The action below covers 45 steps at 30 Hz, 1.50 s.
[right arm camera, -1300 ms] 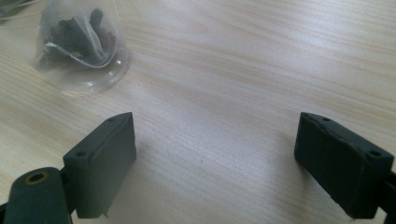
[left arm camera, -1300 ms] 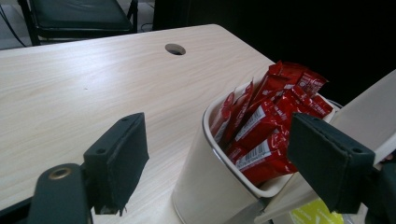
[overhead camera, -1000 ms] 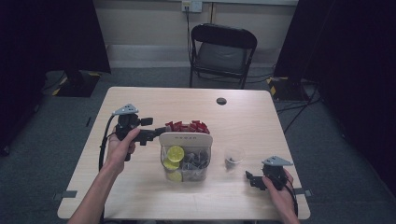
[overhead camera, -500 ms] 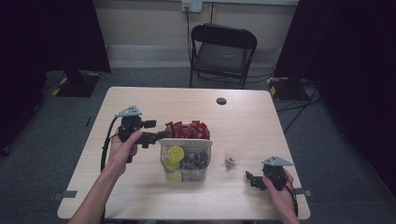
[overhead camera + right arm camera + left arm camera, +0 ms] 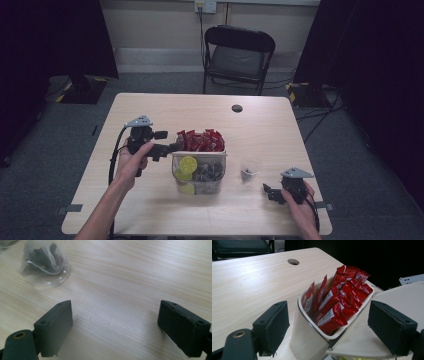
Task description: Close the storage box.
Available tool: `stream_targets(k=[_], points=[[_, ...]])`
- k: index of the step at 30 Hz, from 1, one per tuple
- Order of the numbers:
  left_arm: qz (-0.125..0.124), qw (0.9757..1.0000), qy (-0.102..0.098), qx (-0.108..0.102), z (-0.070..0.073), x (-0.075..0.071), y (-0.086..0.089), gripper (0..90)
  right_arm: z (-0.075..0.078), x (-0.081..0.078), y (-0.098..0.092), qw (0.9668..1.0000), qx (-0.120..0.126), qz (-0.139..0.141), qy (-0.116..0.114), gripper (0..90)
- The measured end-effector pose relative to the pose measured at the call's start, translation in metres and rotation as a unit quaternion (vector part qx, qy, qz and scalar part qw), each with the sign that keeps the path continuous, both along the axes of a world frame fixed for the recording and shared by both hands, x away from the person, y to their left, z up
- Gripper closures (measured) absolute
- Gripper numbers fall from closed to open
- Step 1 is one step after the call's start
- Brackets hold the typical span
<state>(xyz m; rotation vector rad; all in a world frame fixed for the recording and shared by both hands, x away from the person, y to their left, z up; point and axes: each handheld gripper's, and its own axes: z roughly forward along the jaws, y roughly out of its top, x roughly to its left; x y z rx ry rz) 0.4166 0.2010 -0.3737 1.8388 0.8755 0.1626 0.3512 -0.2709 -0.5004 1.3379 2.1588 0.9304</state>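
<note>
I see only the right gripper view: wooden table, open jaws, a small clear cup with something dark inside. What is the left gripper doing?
Observer: The left gripper is at the left side of a clear organizer, with its jaws open.
Operator: What is in that organizer?
Observer: Red packets stand in its rear compartment.
Operator: And in the front?
Observer: Yellow-green round pieces on the left, dark items beside them; I cannot tell what they are.
Operator: Is my cup near it?
Observer: Yes, the cup stands just right of the organizer, not touching it.
</note>
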Motion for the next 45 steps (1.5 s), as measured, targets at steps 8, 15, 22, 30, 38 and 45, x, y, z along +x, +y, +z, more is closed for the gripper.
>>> stream_targets(k=[8,15,22,30,38,45], points=[[-0.005,1.0000,0.007,0.000,0.000,0.001,-0.003,16.0,0.000,0.000,0.000,1.0000,0.001,0.001,0.001,12.3],[-0.025,0.9996,0.012,-0.010,-0.002,0.001,-0.009,15.3,0.000,0.000,0.000,1.0000,0.001,0.002,0.001,12.3],[-0.019,0.9997,0.014,-0.004,-0.004,0.000,-0.008,15.5,0.000,-0.001,0.000,1.0000,0.001,0.001,0.001,12.3],[-0.007,0.9998,0.006,0.018,-0.005,0.000,-0.009,15.7,0.000,-0.001,0.000,1.0000,0.000,0.002,0.000,12.2],[-0.008,0.9996,-0.005,0.026,-0.003,-0.008,-0.010,16.1,0.000,-0.001,0.000,1.0000,0.000,0.001,0.000,12.3],[-0.006,0.9995,-0.002,0.030,-0.009,-0.013,-0.007,16.1,0.000,-0.001,0.000,1.0000,0.000,0.001,0.000,12.2]])
